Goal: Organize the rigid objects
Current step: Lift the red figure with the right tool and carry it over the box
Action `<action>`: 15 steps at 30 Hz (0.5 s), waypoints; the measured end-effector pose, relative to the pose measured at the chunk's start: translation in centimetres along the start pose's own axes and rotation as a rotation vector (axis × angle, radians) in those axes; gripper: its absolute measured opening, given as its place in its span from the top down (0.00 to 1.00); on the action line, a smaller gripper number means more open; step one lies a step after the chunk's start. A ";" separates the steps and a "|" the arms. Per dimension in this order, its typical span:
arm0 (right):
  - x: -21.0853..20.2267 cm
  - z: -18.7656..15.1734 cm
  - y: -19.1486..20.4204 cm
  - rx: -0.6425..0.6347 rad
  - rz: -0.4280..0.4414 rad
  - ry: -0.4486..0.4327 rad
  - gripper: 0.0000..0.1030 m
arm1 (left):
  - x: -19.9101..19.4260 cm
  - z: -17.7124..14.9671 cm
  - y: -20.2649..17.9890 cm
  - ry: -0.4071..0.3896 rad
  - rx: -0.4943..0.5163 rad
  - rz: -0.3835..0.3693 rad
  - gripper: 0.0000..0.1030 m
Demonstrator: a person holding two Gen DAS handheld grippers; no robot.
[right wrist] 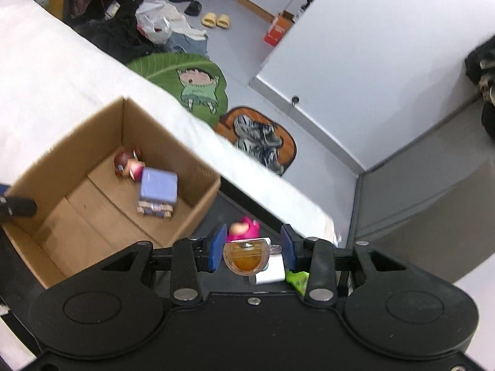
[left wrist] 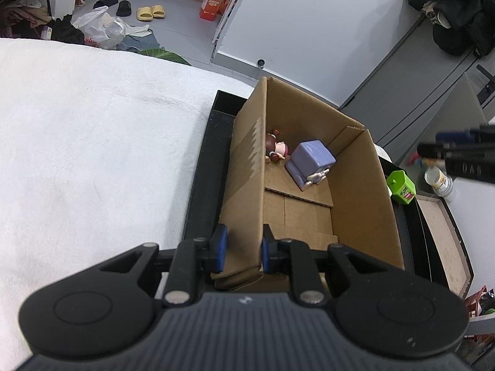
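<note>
An open cardboard box (left wrist: 355, 182) stands in a black tray (left wrist: 201, 185). Inside lie a purple block toy (left wrist: 312, 162) and a small brown-haired doll (left wrist: 277, 150); both also show in the right wrist view, the purple block toy (right wrist: 157, 191) and the doll (right wrist: 128, 165) in the box (right wrist: 46, 160). My left gripper (left wrist: 241, 250) is shut on the box's left wall. My right gripper (right wrist: 253, 249) is open above a clear bottle with amber liquid (right wrist: 246, 258), a pink toy (right wrist: 244, 230), a white object (right wrist: 272, 270) and a green carton (right wrist: 297, 279).
A white towel-covered surface (left wrist: 92, 154) lies left of the tray. A green carton (left wrist: 400, 187) and a bottle (left wrist: 439, 182) sit right of the box. A shallow brown tray (left wrist: 445, 241) lies at the right. The floor beyond holds rugs (right wrist: 198, 83), bags and slippers.
</note>
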State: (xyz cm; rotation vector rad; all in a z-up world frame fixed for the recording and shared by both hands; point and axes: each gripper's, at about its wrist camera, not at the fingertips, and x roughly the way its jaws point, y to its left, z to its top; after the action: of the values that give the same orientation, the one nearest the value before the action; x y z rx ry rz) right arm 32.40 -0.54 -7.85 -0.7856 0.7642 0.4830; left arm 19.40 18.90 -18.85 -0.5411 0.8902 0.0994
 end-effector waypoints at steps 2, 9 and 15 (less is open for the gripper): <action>-0.1 0.9 0.3 -0.008 0.002 -0.012 0.63 | 0.0 0.0 0.0 0.000 0.000 0.000 0.82; -0.1 3.0 2.4 -0.061 0.016 -0.041 0.63 | 0.0 0.1 0.0 0.001 -0.003 -0.002 0.82; -0.2 3.8 4.7 -0.081 0.045 -0.052 0.63 | 0.0 0.1 -0.1 0.000 -0.004 -0.003 0.82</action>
State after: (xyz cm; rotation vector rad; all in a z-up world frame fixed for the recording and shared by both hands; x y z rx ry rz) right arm 30.90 5.34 -8.01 -0.8295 0.7186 0.5761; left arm 19.48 18.85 -18.77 -0.5457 0.8898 0.0986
